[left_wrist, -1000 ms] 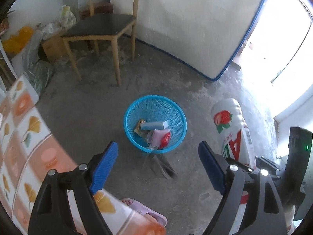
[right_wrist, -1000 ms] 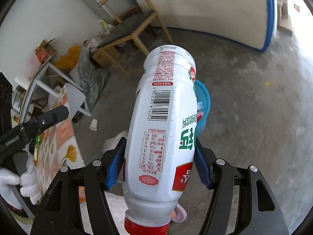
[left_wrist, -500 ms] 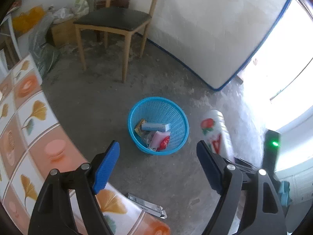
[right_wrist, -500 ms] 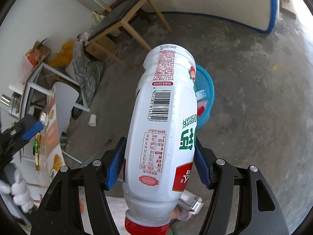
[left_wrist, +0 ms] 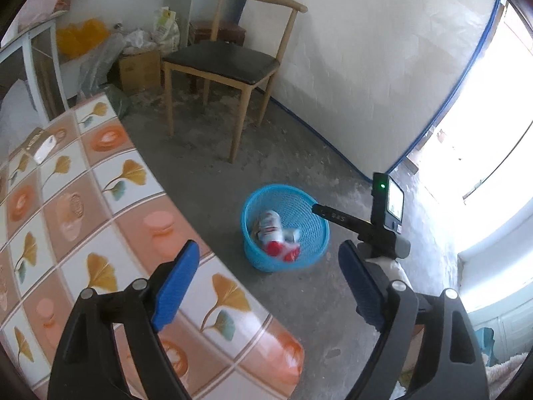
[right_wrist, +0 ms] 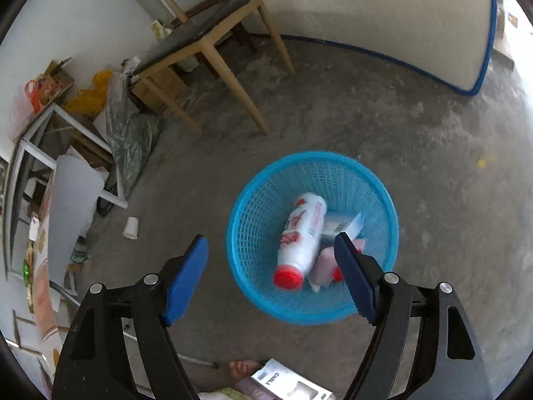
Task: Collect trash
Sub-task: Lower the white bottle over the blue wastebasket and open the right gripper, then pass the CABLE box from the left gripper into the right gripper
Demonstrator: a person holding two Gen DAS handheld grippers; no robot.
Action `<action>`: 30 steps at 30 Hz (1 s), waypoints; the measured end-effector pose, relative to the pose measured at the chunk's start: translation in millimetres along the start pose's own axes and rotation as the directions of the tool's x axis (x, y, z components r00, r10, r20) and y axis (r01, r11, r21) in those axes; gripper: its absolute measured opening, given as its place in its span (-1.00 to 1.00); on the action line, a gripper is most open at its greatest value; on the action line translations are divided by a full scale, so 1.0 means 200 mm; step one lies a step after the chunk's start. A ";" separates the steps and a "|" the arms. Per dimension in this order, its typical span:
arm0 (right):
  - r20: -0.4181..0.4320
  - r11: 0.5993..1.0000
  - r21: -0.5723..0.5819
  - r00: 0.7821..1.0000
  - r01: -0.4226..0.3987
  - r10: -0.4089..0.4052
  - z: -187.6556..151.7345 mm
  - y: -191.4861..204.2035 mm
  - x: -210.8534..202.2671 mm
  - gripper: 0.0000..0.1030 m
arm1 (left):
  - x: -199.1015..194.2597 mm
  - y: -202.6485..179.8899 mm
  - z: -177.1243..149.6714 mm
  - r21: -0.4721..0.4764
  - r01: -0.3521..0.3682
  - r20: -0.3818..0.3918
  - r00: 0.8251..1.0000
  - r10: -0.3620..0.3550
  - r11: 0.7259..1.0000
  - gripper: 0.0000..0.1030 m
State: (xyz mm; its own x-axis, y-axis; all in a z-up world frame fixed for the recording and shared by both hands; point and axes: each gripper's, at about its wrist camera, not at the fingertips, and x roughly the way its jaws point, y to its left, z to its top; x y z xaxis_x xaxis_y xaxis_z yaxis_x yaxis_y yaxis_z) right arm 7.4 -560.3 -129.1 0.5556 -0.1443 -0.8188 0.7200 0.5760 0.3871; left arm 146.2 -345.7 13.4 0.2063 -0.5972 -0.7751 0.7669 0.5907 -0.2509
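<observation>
1. The right claw (right_wrist: pixel 271 275) hangs over the blue basket (right_wrist: pixel 253 233) and its jaws are spread; they have just been opening, and nothing is between the blue pads (right_wrist: pixel 186 278) now.
2. The white bottle (right_wrist: pixel 303 236) with the red cap lies inside the basket, on its side, with the cap toward the near rim. It looks a little blurred.
3. Beside the bottle in the basket there are other pieces of trash: a pink wrapper (right_wrist: pixel 324 261) and a small white and blue box (right_wrist: pixel 344 225). They touch the bottle.
4. The basket stands on the grey concrete floor (right_wrist: pixel 416 140), apart from the wooden chair (right_wrist: pixel 200 30) with the dark seat.
5. The left claw (left_wrist: pixel 268 288) is also spread wide, and it pinches nothing. It is above the edge of the worktop (left_wrist: pixel 100 220), which has a cloth with a leaf pattern.
6. In the left wrist view the basket (left_wrist: pixel 313 206) is seen further away on the floor, with the bottle (left_wrist: pixel 269 228) in it, and the right tool reaches over its rim from the right side.
7. A white paper cup (right_wrist: pixel 131 227) stands on the floor left of the basket, well apart from it.
8. A white mattress (left_wrist: pixel 383 50) with a blue border leans against the wall behind.
</observation>
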 end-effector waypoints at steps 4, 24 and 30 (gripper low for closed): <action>-0.014 1.000 0.013 1.000 -0.013 0.013 -0.14 -0.10 -0.09 0.44 | -0.06 0.00 -0.08 0.009 -0.016 0.018 1.000 0.016 1.000 0.64; -0.486 0.899 -0.424 0.864 -0.106 -0.128 -1.40 -0.05 0.35 0.28 | -0.24 0.03 -0.31 -0.046 -0.031 0.056 0.998 0.033 0.998 0.74; -0.555 0.867 -0.467 0.821 -0.175 -0.133 -1.55 -0.01 0.51 0.22 | -0.28 0.09 -0.33 -0.063 -0.053 0.055 0.997 0.057 0.997 0.74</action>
State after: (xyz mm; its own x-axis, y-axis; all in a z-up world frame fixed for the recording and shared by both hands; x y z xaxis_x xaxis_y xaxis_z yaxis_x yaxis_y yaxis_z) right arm -66.6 -327.1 -344.1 0.1294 0.2513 -0.9592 0.3326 0.9003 0.2808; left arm 108.4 -267.0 14.4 0.2830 -0.5916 -0.7549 0.7148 0.6549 -0.2452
